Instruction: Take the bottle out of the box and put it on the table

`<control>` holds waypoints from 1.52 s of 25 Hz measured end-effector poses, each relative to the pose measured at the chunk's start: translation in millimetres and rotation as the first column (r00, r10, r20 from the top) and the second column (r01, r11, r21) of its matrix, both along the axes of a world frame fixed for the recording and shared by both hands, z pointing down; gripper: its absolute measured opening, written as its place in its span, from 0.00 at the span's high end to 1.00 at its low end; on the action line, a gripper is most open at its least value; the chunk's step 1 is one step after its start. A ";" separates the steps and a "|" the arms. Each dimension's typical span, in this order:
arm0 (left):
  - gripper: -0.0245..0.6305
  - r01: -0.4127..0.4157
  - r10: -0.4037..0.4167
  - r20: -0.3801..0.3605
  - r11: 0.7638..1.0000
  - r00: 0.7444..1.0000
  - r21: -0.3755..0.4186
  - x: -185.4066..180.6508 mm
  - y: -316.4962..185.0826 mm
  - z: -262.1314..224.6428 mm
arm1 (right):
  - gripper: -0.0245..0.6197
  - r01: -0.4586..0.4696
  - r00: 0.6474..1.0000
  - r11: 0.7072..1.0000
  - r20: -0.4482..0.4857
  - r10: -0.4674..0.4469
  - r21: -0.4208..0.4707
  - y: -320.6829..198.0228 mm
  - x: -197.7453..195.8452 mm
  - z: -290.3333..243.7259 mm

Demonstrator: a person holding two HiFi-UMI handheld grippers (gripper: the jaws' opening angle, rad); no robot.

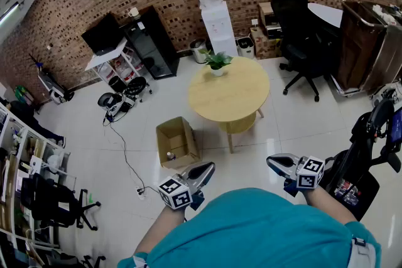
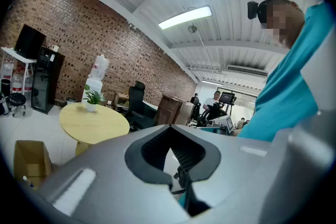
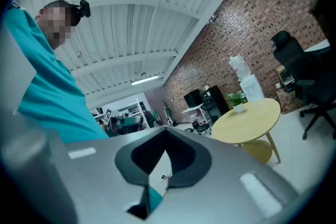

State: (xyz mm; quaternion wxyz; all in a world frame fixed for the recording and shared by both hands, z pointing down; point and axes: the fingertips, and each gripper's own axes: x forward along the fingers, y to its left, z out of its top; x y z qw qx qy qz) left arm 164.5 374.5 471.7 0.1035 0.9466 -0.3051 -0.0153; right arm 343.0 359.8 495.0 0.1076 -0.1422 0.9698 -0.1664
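An open cardboard box (image 1: 178, 140) stands on the white floor, left of a round yellow table (image 1: 229, 96). A small bottle (image 1: 169, 155) stands inside the box at its near corner. Both grippers are held close to the person's teal-clad body, well short of the box. The left gripper (image 1: 208, 167) is shut and empty, and points toward the table and box. The right gripper (image 1: 272, 162) is also shut with nothing in it. In the left gripper view the box (image 2: 29, 161) sits low at the left, beyond the shut left gripper (image 2: 169, 128). The right gripper view shows the table (image 3: 247, 119) past the shut right gripper (image 3: 167, 131).
A potted plant (image 1: 217, 63) stands on the table's far edge. Behind it are a water dispenser (image 1: 217, 25), a black cabinet (image 1: 151, 41) and an office chair (image 1: 300, 28). A cable (image 1: 125, 157) trails over the floor left of the box. Equipment (image 1: 367, 147) stands at the right.
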 end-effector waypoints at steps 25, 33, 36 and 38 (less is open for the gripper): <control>0.96 -0.108 0.109 -0.059 0.994 0.992 0.007 -211.6 -171.8 18.1 | 0.96 -0.149 0.978 0.988 -0.153 0.143 -0.029 -178.5 -215.3 -6.8; 0.96 -0.089 0.088 -0.050 0.996 0.995 -0.010 -246.9 -270.1 53.2 | 0.96 -0.155 0.976 0.987 -0.162 0.145 -0.052 -273.7 -243.3 26.4; 0.96 -0.072 0.070 -0.049 0.997 0.996 -0.028 -238.2 -310.5 40.1 | 0.96 -0.149 0.976 0.986 -0.170 0.135 -0.071 -321.1 -233.3 16.1; 0.96 -0.046 0.045 -0.037 0.998 0.998 -0.032 -218.2 -336.4 38.0 | 0.96 -0.124 0.981 0.990 -0.158 0.111 -0.072 -354.1 -214.2 16.5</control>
